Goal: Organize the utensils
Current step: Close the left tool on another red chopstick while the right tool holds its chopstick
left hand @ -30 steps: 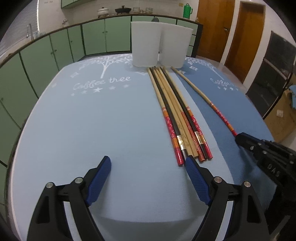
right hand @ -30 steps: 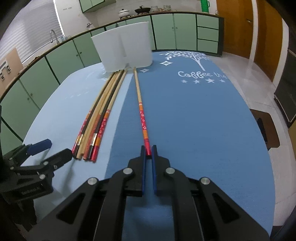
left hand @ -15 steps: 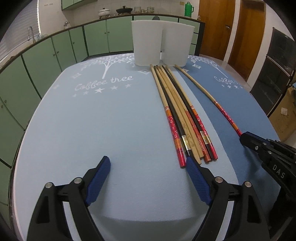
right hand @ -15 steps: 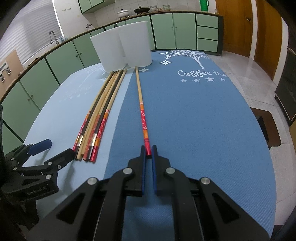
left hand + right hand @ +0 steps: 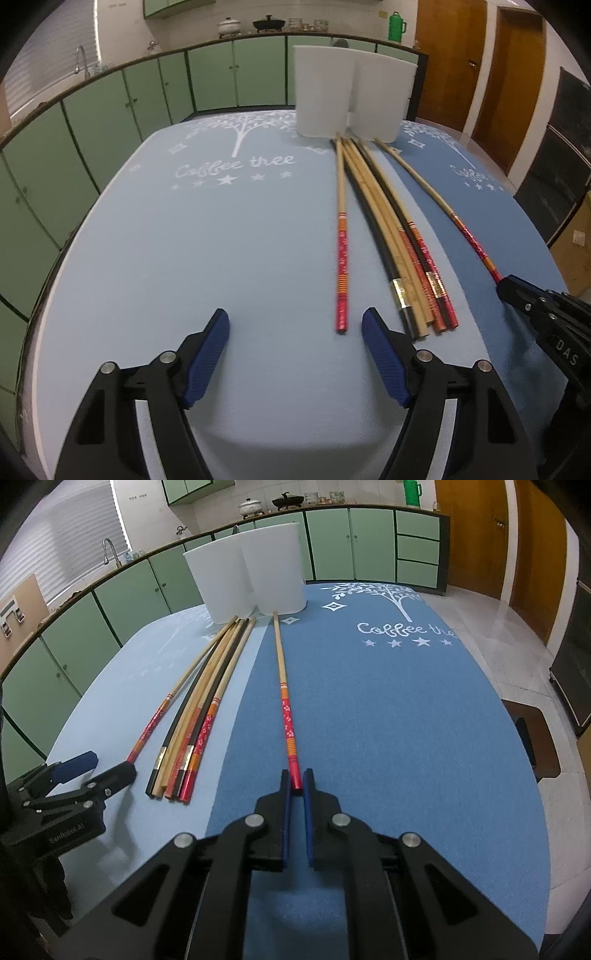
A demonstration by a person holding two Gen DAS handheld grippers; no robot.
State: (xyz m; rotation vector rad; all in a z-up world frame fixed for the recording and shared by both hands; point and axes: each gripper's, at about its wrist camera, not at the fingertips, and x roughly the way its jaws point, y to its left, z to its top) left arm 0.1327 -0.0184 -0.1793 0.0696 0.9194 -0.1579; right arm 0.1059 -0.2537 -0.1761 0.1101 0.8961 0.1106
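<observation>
Several long chopsticks lie bundled (image 5: 417, 280) on the light blue mat (image 5: 184, 258). One red-ended chopstick (image 5: 341, 258) lies apart, left of the bundle. Its near end sits between the jaws of my left gripper (image 5: 295, 326), close to the right finger; the jaws are closing and the pads do not press it. A single chopstick (image 5: 284, 694) lies on the dark blue mat (image 5: 406, 720). My right gripper (image 5: 295, 777) is shut on its red end. Two white containers (image 5: 321, 96) (image 5: 251, 576) stand at the chopsticks' far tips.
The left gripper (image 5: 107, 766) shows at the left edge of the right wrist view beside the bundle (image 5: 199, 723). Green cabinets (image 5: 110, 110) ring the table's far side, wooden doors (image 5: 450, 55) stand behind right. The table edge drops off on the right (image 5: 517, 701).
The left jaws have narrowed. The leftmost red-ended chopstick's near end has slid left out of the bundle and now lies between them. The right gripper and its chopstick have not moved.
</observation>
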